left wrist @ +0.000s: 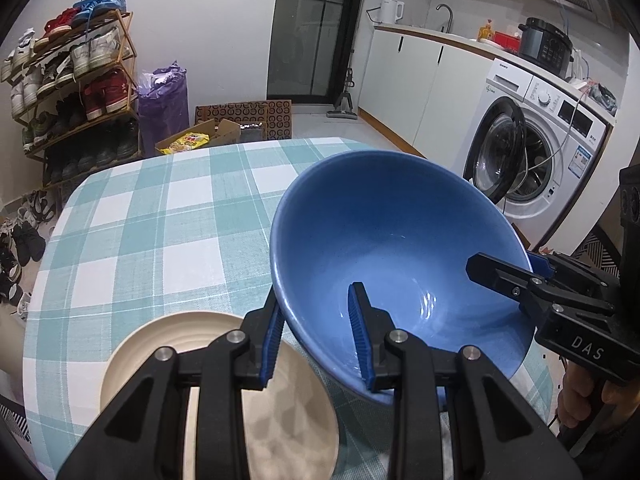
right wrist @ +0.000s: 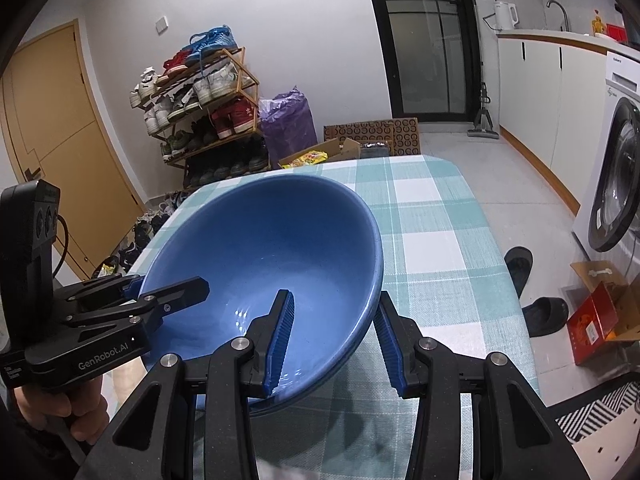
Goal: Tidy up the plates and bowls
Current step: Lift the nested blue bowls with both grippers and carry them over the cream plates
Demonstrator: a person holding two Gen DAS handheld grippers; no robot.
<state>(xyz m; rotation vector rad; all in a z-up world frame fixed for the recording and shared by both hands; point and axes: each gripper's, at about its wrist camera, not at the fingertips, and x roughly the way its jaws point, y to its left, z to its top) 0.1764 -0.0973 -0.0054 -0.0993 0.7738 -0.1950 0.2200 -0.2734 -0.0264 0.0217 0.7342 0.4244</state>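
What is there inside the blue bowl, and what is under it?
The glossy blue ceramic bowl holds only one finger of each claw. Under it lie the checked tablecloth and a cream ribbed plate; the cloth directly beneath is hidden.

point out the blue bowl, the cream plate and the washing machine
blue bowl (left wrist: 384, 232): left wrist view, on its inner wall
cream plate (left wrist: 168, 336): left wrist view, on its bare upper rim
washing machine (left wrist: 560, 120): left wrist view, on its white front panel
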